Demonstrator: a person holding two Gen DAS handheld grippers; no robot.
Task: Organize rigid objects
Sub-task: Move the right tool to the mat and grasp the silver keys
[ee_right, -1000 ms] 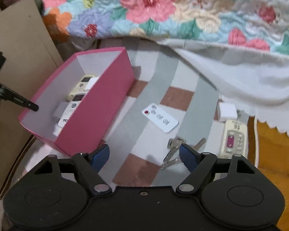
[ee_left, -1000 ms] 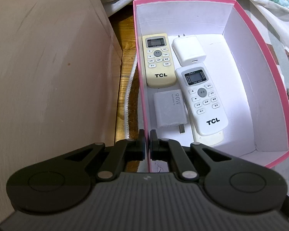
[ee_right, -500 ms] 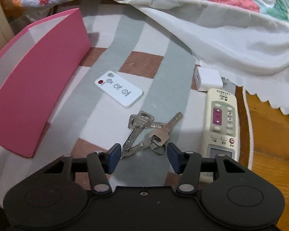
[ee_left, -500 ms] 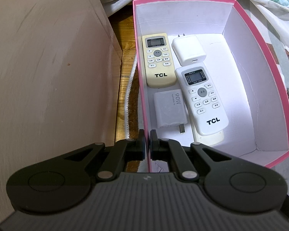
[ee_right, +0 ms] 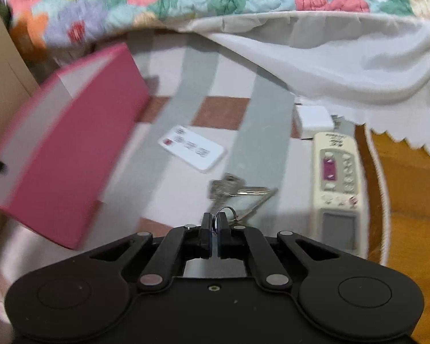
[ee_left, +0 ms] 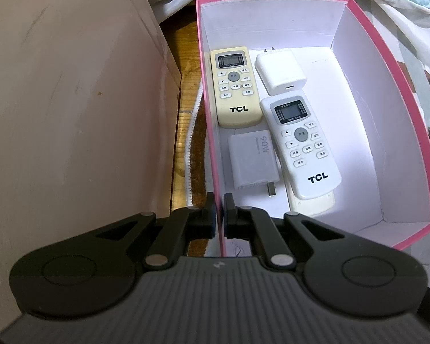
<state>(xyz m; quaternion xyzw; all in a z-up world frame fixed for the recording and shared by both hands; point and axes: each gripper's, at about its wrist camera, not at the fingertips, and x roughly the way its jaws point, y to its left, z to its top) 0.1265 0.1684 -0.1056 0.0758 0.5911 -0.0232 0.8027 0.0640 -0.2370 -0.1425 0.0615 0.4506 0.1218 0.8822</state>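
My right gripper (ee_right: 214, 223), open a moment ago, has clamped its jaws on the silver key bunch (ee_right: 232, 190) at lower centre; my left gripper (ee_left: 219, 206) pinches the pink cardboard box's (ee_left: 392, 91) wall. Lifting comes next.

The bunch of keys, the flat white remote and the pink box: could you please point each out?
bunch of keys (ee_right: 229, 187): right wrist view, on the key heads.
flat white remote (ee_right: 193, 152): right wrist view, on its button face.
pink box (ee_left: 367, 28): left wrist view, on its right rim.
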